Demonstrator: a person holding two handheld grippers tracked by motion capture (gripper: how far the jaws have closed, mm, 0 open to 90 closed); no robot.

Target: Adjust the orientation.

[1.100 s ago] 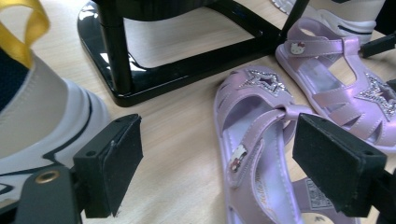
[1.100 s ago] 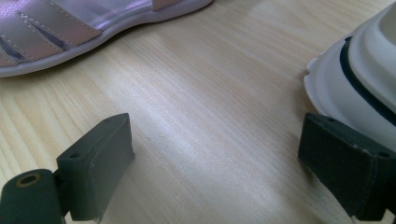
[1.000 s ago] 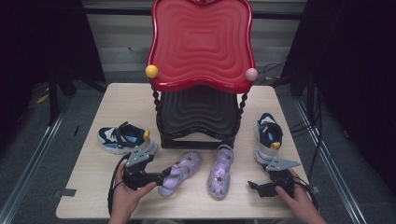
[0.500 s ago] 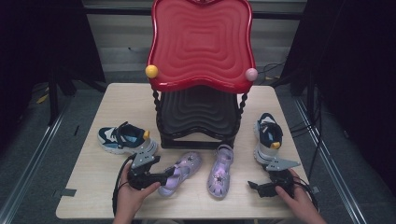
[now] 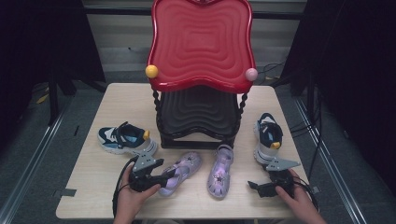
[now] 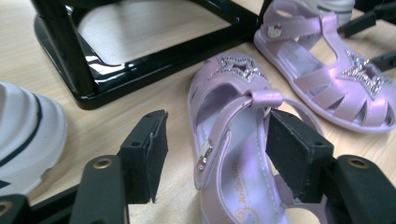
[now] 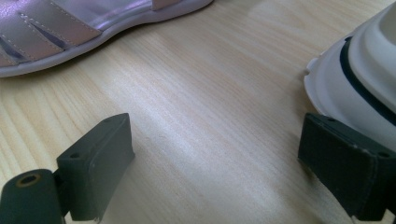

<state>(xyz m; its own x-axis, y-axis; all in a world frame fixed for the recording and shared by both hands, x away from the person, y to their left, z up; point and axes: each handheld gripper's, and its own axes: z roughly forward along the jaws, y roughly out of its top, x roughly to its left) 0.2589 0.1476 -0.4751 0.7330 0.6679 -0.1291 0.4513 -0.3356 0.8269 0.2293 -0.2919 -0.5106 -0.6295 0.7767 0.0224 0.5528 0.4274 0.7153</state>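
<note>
Lilac sandal (image 6: 233,140) is lying on the table (image 5: 93,172) just in front of the black stand (image 5: 201,121), with its heel sitting between the jaws of the left hand-held gripper (image 6: 212,154), which have just been closing around it while their pads are not yet pressing on it. Right hand-held gripper (image 7: 215,163) is resting with jaws apart over bare table, in front of the stand's right end, beside a white-soled sneaker (image 7: 364,79).
</note>
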